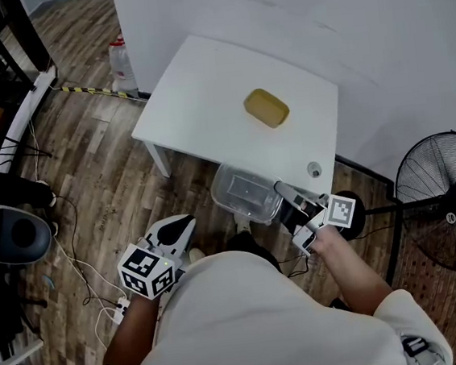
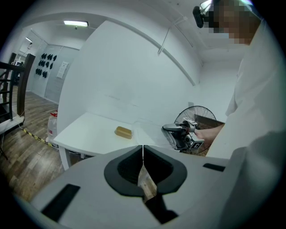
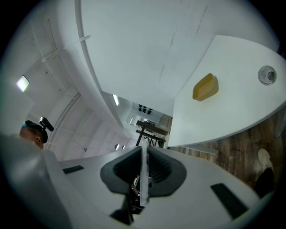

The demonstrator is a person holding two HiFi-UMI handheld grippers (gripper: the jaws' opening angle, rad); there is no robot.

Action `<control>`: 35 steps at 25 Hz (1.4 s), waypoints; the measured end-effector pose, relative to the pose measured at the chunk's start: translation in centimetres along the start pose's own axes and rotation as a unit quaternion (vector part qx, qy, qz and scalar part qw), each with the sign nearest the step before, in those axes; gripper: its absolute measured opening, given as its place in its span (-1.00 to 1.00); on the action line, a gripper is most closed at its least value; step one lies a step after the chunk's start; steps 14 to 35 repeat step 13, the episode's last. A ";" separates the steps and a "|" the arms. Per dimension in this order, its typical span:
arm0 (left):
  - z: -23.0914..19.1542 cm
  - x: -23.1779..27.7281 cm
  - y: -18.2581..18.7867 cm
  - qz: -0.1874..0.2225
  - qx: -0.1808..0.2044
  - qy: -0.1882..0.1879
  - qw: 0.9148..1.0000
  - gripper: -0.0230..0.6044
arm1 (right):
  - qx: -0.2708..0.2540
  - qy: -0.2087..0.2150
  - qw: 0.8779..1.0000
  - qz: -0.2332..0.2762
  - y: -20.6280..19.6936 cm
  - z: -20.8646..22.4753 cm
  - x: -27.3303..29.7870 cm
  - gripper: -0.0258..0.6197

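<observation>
A clear plastic container [image 1: 245,190] hangs just off the near edge of the white table [image 1: 202,91], held by its rim in my right gripper [image 1: 284,192]. In the right gripper view the jaws are shut on that thin clear rim [image 3: 144,179]. A yellow sponge-like block [image 1: 266,107] lies on the table's far half and also shows as the yellow block [image 3: 205,87]. My left gripper [image 1: 182,225] is shut with nothing in it, low over the wooden floor near the person's body, left of the container. Its closed jaws meet in the left gripper [image 2: 143,154].
A small round metal fitting [image 1: 314,168] sits near the table's right front corner. A standing fan [image 1: 446,195] is at the right, a water bottle [image 1: 123,67] by the wall at the left. Cables and a power strip [image 1: 116,311] lie on the floor.
</observation>
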State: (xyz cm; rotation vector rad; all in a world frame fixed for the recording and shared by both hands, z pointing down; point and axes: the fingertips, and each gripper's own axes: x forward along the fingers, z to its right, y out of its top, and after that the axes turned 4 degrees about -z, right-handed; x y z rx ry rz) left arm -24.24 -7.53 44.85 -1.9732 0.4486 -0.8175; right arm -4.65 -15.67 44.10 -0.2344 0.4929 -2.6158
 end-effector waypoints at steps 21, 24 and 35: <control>-1.0 1.1 -0.7 -0.013 -0.015 0.003 1.000 -0.87 | 0.008 -0.009 1.000 -0.002 0.3 1.2 -0.1 -0.79; -1.0 1.1 -0.7 -0.013 -0.015 0.003 1.000 -0.87 | 0.008 -0.009 1.000 -0.002 0.3 1.2 -0.1 -0.79; -1.0 1.1 -0.7 -0.013 -0.015 0.003 1.000 -0.87 | 0.008 -0.009 1.000 -0.002 0.3 1.2 -0.1 -0.79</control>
